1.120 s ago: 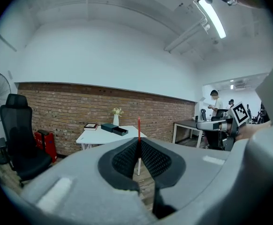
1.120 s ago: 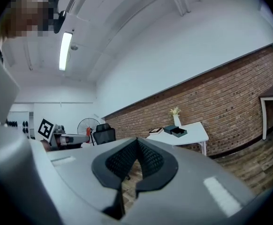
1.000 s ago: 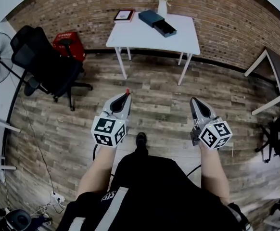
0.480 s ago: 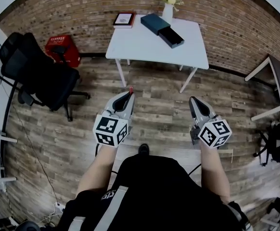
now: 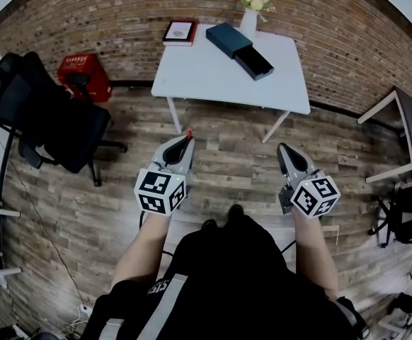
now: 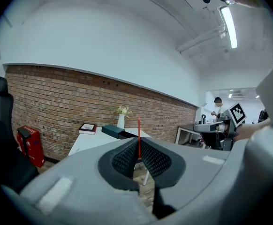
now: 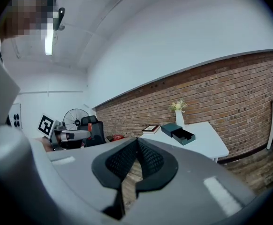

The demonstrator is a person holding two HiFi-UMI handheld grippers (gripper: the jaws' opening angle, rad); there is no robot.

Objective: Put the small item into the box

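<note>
On the table [image 5: 213, 76], far edge: box [image 5: 227, 38] with its drawer pulled out, vase [image 5: 248, 22] just behind it, book [image 5: 180, 31] at the far left corner. I hold both grippers over the floor [image 5: 227, 154], well apart from the table. Left gripper [image 5: 185, 139] pinches a thin red stick [image 6: 139, 134]. Right gripper [image 5: 284, 149] is clenched with nothing in it.

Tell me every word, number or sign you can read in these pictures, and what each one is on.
No text here can be read.
White print on the person's dark top: too blurred to read.
Cover of the book on the white table: too small to read.
Left marker cube and right marker cube: black-and-white square patterns, not letters or numbers.
</note>
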